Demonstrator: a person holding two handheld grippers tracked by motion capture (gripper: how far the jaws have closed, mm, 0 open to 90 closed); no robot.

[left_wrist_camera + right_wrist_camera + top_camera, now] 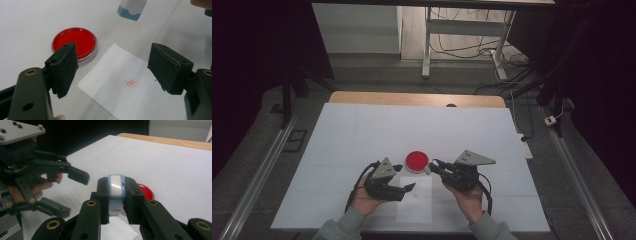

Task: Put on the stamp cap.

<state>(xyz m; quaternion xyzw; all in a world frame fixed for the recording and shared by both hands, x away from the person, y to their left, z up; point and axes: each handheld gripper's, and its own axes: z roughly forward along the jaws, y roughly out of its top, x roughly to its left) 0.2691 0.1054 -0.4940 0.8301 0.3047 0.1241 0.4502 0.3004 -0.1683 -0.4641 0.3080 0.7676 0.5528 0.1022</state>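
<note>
A red-filled petri dish [417, 161] [74, 44] lies on the white table cover, just beyond a white paper sheet [416, 200] [117, 92]. A small clear slide with a red rectangle [130, 83] rests on that sheet. My left gripper [404, 177] [117, 62] hovers open over the sheet, its jaws wide apart with nothing between them. My right gripper [434, 165] [116, 202] is shut on a small blue-and-white block [116, 185] [131, 8], held upright just right of the dish [146, 191]. The left gripper [70, 193] faces it, open.
The white cover [362, 135] spreads over most of a wooden table [417, 98]. Beyond its far edge stand a desk frame [462, 35] and floor cables [512, 65]. Metal rails [257, 175] run along both sides.
</note>
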